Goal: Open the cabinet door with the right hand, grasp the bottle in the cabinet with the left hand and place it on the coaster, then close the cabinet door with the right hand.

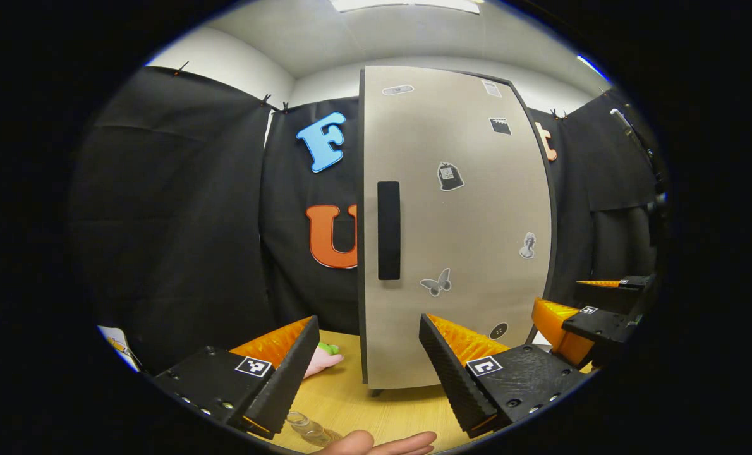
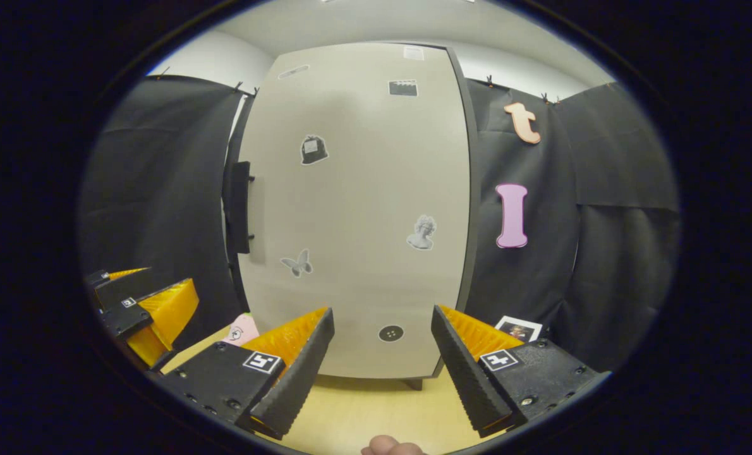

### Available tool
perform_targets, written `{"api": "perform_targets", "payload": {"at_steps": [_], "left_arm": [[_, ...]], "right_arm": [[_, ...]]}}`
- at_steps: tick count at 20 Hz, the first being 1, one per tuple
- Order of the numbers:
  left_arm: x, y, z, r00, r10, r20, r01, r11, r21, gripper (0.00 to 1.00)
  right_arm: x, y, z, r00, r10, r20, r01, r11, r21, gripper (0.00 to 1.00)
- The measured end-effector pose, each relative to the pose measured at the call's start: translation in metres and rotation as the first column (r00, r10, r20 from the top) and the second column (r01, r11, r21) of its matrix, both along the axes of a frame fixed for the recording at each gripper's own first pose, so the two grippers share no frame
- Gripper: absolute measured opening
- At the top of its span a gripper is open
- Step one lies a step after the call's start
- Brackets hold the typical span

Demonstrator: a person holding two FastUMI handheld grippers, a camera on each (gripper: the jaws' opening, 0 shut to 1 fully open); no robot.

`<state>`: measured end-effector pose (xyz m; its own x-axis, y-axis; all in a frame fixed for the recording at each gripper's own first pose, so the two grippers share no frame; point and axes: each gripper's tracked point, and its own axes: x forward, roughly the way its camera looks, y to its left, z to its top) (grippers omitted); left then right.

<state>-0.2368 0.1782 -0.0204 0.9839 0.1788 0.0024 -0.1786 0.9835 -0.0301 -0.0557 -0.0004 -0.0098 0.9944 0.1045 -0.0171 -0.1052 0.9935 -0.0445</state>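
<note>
- I see the cabinet door [image 1: 458,221] shut, both grippers before it, jaws spread, gripping nothing (left gripper [image 1: 369,366], right gripper [image 2: 382,366]).
- Bottle: I cannot tell; glass at the door's lower left may be the coaster [image 1: 309,428].
- This fits the door never opened or closed again, so I name no move.

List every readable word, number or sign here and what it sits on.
Cabinet door stickers: pictures, any print too small to read.
Square marker on left claw: coded pattern, no words.
Card beside the door: blurred, unreadable.
</note>
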Motion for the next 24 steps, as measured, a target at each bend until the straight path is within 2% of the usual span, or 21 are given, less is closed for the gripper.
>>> {"api": "perform_targets", "payload": {"at_steps": [5,6,8,9,10,14,16,17,18,20,22,23,24], "left_arm": [[0.004,-0.001,-0.002,1.0,-0.006,-0.008,0.006,1.0,-0.005,0.96],[0.004,-0.001,-0.004,1.0,-0.01,-0.012,0.01,1.0,-0.003,0.96],[0.005,-0.001,-0.008,0.999,-0.016,-0.028,0.017,1.0,0.007,0.96],[0.007,-0.002,-0.008,0.999,-0.021,-0.029,0.022,1.0,0.01,0.96],[0.008,-0.003,-0.007,0.999,-0.024,-0.03,0.024,1.0,0.011,0.96],[0.018,-0.013,-0.004,0.999,-0.027,-0.025,0.027,0.999,0.024,0.96],[0.018,-0.014,-0.008,0.999,-0.033,-0.035,0.033,0.999,0.025,0.96],[0.018,-0.015,-0.012,0.998,-0.04,-0.048,0.041,0.999,0.022,1.0],[0.018,-0.017,-0.015,0.998,-0.044,-0.053,0.045,0.999,0.019,0.96],[0.019,-0.021,-0.013,0.997,-0.056,-0.05,0.057,0.998,0.013,0.96],[0.017,-0.023,-0.012,0.997,-0.06,-0.046,0.061,0.998,0.014,0.96],[0.018,-0.026,-0.012,0.997,-0.068,-0.045,0.069,0.998,0.005,0.96],[0.018,-0.028,-0.013,0.996,-0.075,-0.047,0.075,0.997,0.001,0.96]], "right_arm": [[0.003,-0.002,0.001,1.0,0.002,0.003,-0.002,1.0,-0.019,1.0],[0.004,-0.002,-0.001,1.0,0.004,-0.007,-0.004,1.0,-0.018,0.96],[0.005,-0.003,-0.009,0.999,0.011,-0.03,-0.011,1.0,-0.028,0.96],[0.005,-0.006,-0.01,0.999,0.008,-0.036,-0.009,0.999,-0.037,1.0],[0.006,-0.009,-0.01,0.999,0.002,-0.034,-0.003,0.999,-0.037,0.96],[0.009,-0.019,-0.006,1.0,-0.013,-0.024,0.013,1.0,-0.002,0.99],[0.008,-0.016,-0.006,1.0,0.006,-0.025,-0.005,1.0,0.008,1.0],[0.006,-0.011,-0.005,1.0,0.022,-0.022,-0.021,1.0,0.01,0.96],[0.004,-0.006,-0.003,0.999,0.041,-0.015,-0.041,0.999,0.007,0.99],[0.0,-0.002,0.0,0.998,0.056,0.0,-0.056,0.998,-0.017,0.96],[-0.002,0.001,0.001,0.998,0.067,0.015,-0.066,0.998,-0.022,0.96],[-0.003,0.002,-0.001,0.997,0.072,0.01,-0.072,0.997,-0.022,0.99],[-0.004,0.003,-0.003,0.997,0.078,0.003,-0.078,0.997,-0.022,0.96]]}}
